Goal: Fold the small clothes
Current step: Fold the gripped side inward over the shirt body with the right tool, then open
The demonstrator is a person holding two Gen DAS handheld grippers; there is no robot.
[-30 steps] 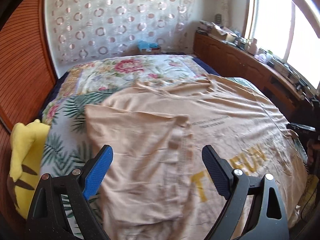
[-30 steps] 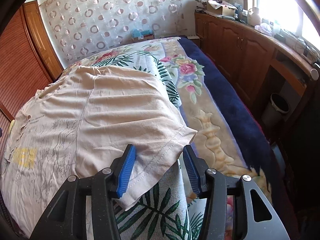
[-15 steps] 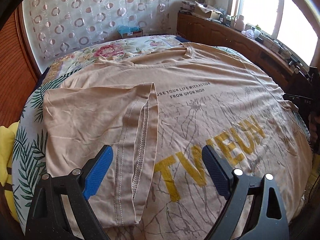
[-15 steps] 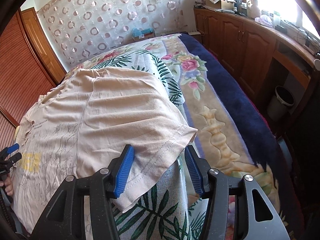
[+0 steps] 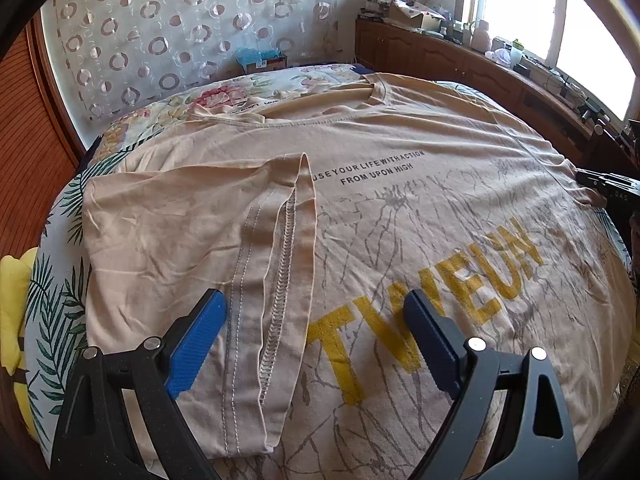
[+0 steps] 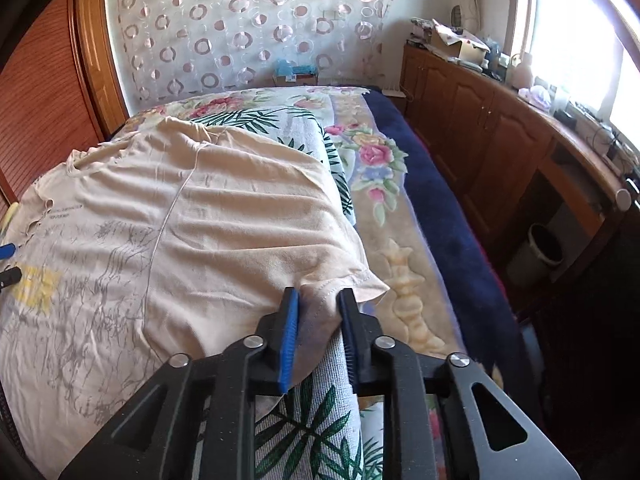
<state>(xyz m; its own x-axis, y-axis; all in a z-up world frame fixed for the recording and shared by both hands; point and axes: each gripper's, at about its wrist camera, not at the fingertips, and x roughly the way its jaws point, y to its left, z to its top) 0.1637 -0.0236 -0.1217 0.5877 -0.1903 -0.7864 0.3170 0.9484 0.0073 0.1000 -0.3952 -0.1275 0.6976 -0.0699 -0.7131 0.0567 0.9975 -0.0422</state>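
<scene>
Bed (image 6: pixel 424 216): covered by a floral blanket with a dark blue border and, over it, a palm-leaf cover (image 5: pixel 52 304); fills most of both views.

Cabinet run (image 6: pixel 480 120): wooden, along the window wall, its top crowded with boxes and bottles (too small to tell apart).

T-shirt (image 5: pixel 400 208): beige, spread face up across the palm-leaf cover, collar toward the circle-patterned curtain (image 5: pixel 168 32). Yellow lettering low on the chest, a small black two-line text above it, grey crack-like lines throughout. One sleeve (image 5: pixel 180 240) lies folded inward over the body, hem stitching facing up; the opposite sleeve (image 6: pixel 344 284) reaches the cover's edge on the cabinet side.

Yellow soft toy (image 5: pixel 12 304): at the bed's edge beside the folded sleeve, partly cut off by the frame.

Left gripper (image 5: pixel 316 328): jaws spread wide, nothing between the pads; poised over the lower hem of the folded sleeve and the yellow lettering.

Right gripper (image 6: pixel 318 320): jaws have just been closing and now pinch the opposite sleeve near its hem, cloth bunched between the blue pads (image 6: pixel 290 340).
</scene>
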